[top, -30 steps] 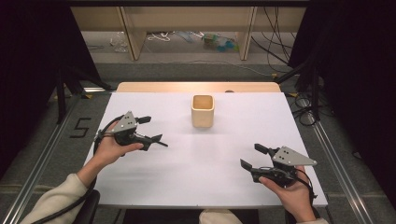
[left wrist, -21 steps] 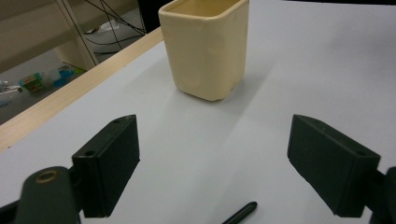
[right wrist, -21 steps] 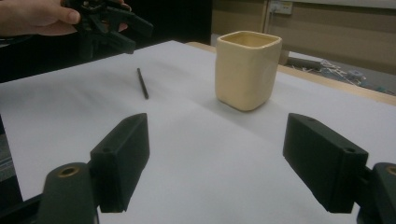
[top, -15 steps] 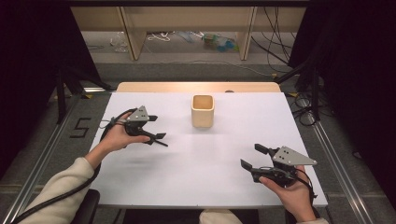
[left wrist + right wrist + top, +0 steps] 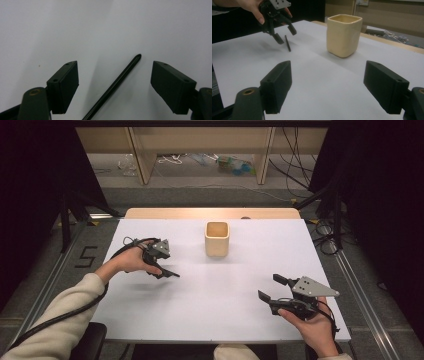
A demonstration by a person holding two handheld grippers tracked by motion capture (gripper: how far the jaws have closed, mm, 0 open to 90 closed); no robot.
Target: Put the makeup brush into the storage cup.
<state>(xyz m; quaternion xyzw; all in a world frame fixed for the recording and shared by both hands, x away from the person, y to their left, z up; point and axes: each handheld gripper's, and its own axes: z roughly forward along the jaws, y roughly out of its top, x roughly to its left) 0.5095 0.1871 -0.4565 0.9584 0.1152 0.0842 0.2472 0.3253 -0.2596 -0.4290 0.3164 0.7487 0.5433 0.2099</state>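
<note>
Black pen (image 5: 117, 83) lies between left tool (image 5: 113, 82) pads (closing, not touching); right tool (image 5: 328, 86) wide

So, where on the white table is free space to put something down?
The wide middle of the table, between the cup, the left gripper and the right gripper, is bare. Beside the cup on its right is also bare. The black stick lies between the left gripper's jaws.

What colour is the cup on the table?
The cup is pale yellow, like cream. It shows best in the right gripper view.
</note>
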